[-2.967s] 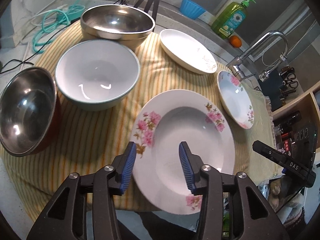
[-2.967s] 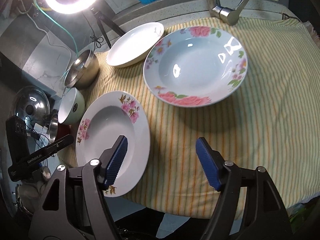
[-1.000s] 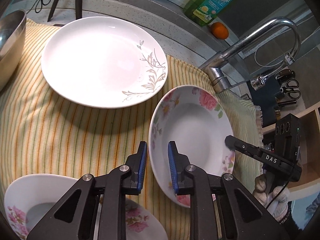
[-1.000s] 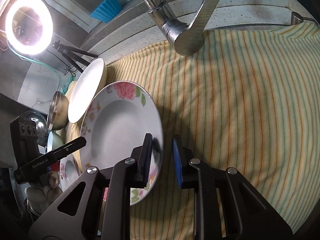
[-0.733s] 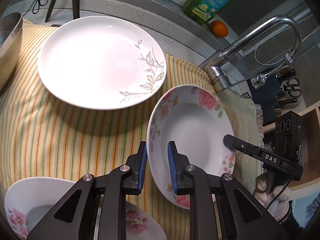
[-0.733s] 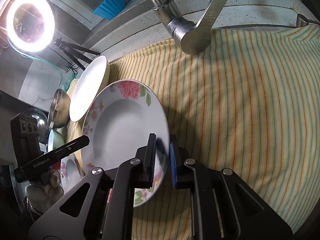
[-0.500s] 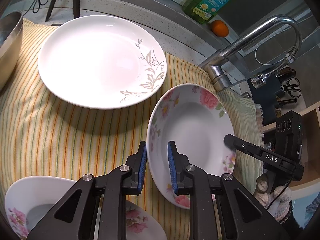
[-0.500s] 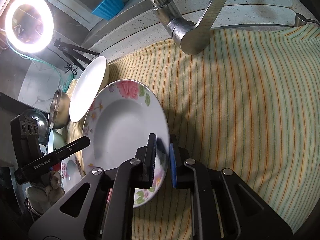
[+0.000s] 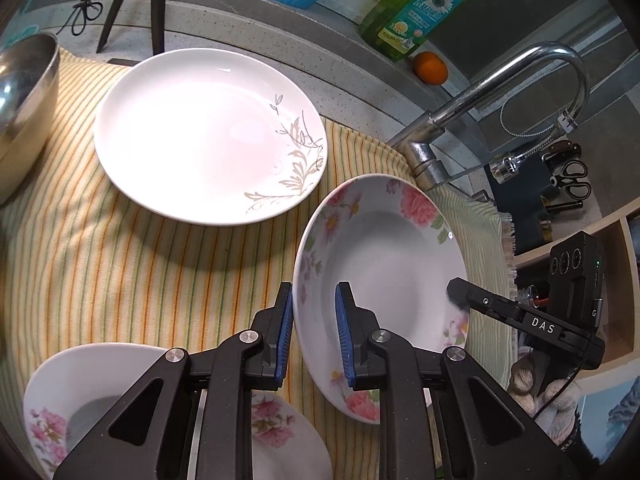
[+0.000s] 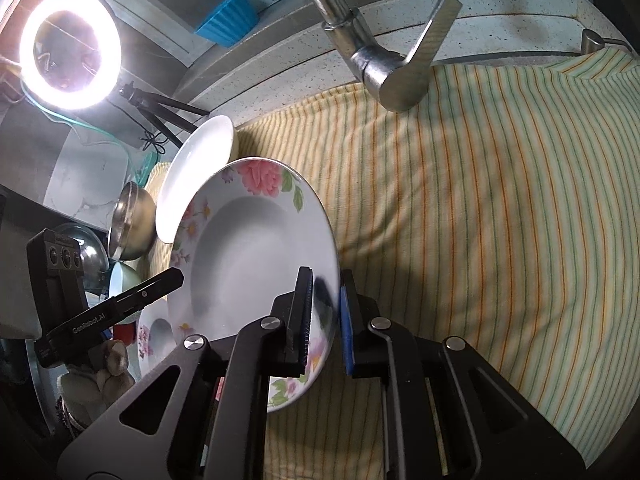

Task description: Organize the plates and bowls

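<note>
Left wrist: tilted rose-rimmed white plate (image 9: 384,256).

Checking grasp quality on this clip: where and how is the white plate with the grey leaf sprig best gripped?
Grip the white plate by its thin raised rim on the near edge, coming in low from the front; it lies flat on the striped cloth, so only the rim gives purchase.

White plate (image 9: 208,136) behind floral plate (image 9: 384,280).

Striped cloth (image 9: 132,280) w/ white plate (image 9: 200,136), steel bowl (image 9: 24,104), pink-flowered plate (image 9: 80,392) on it
</note>
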`<state>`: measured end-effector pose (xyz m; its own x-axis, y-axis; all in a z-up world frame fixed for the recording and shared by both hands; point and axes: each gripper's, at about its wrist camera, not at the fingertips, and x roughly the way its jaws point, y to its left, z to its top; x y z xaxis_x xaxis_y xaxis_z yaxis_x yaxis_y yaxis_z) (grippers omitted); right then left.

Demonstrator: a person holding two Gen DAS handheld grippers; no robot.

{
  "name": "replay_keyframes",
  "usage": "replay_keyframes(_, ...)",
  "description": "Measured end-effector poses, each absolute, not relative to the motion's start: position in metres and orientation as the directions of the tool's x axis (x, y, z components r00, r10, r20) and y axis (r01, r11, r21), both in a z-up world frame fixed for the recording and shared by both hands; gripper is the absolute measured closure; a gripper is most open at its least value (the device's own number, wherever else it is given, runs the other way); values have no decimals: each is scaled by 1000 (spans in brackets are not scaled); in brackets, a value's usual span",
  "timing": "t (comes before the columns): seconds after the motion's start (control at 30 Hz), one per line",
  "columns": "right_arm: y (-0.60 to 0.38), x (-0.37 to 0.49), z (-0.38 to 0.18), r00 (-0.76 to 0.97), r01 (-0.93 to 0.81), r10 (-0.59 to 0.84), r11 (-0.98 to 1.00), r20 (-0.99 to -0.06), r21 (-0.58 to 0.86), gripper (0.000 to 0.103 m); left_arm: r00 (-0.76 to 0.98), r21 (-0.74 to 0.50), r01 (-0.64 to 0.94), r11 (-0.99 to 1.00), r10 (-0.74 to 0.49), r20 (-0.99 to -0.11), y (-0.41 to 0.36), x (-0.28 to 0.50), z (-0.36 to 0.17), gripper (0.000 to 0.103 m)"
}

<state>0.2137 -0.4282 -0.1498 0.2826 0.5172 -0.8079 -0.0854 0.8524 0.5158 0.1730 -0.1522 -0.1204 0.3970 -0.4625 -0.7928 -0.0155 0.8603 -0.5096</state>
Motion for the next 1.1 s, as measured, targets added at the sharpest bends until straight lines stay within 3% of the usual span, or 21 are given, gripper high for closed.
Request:
replay_keyframes(0.5,-378,188,-122,270,-160,550,835,-790,527,90,446,-522,-47,852,-450,-774,-109,134,-104,84)
replay_keyframes(1.1,-314,147,-133,180,-227,556,826,-812,516,90,455,-520,-131,844,-415,-788,-55,75,-112,84)
